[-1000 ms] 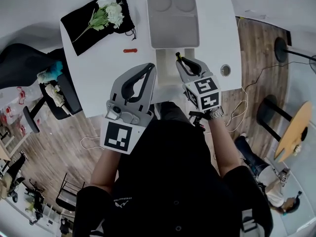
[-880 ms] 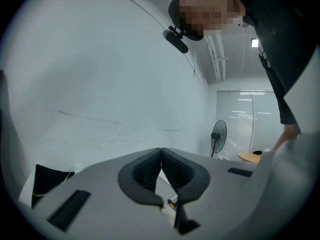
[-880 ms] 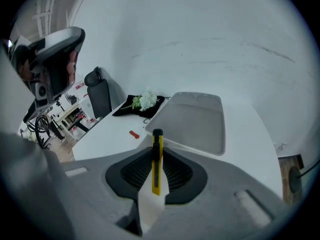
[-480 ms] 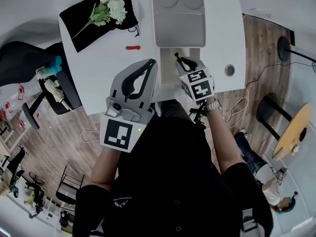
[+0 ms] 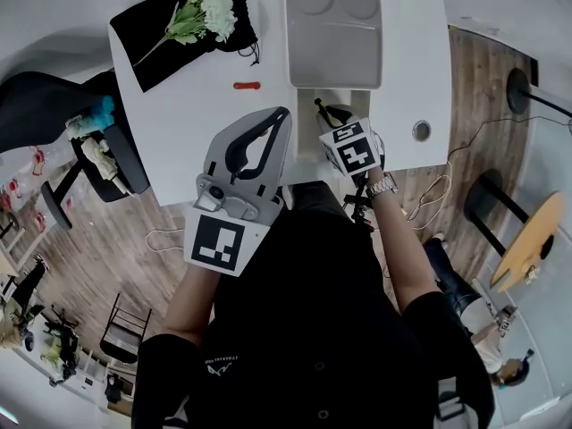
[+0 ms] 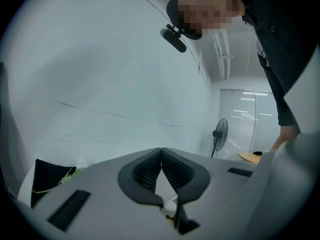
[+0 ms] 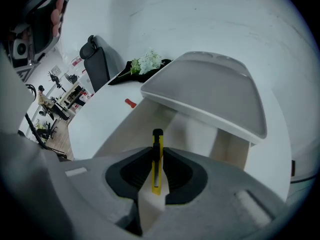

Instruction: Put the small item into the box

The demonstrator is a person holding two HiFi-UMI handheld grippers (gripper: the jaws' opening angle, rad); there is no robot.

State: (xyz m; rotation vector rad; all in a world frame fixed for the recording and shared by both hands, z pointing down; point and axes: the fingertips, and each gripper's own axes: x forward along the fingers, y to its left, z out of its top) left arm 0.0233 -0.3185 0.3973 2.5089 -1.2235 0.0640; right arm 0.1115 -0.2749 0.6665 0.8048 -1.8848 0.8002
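My right gripper (image 5: 323, 114) (image 7: 157, 156) is shut on a yellow and black utility knife (image 7: 157, 160) (image 5: 319, 108), whose tip sticks out past the fingers. It hangs over the near rim of the open white box (image 5: 311, 134) (image 7: 187, 134). The box's grey lid (image 5: 332, 29) (image 7: 210, 91) stands tipped back beyond it. My left gripper (image 5: 284, 114) (image 6: 161, 154) is shut with nothing in it, held up left of the box and pointing toward the wall. A small red item (image 5: 246, 85) (image 7: 130, 103) lies on the white table (image 5: 192, 119), left of the box.
White flowers (image 5: 206, 9) (image 7: 148, 61) lie on a black cloth (image 5: 170, 47) (image 6: 47, 180) at the table's far left corner. A round grommet (image 5: 421, 130) sits near the table's right edge. A black chair (image 5: 54, 119) (image 7: 97, 64) stands left of the table.
My right gripper has carried the knife forward from the table's near edge to above the box's near rim. The left gripper has hardly moved.
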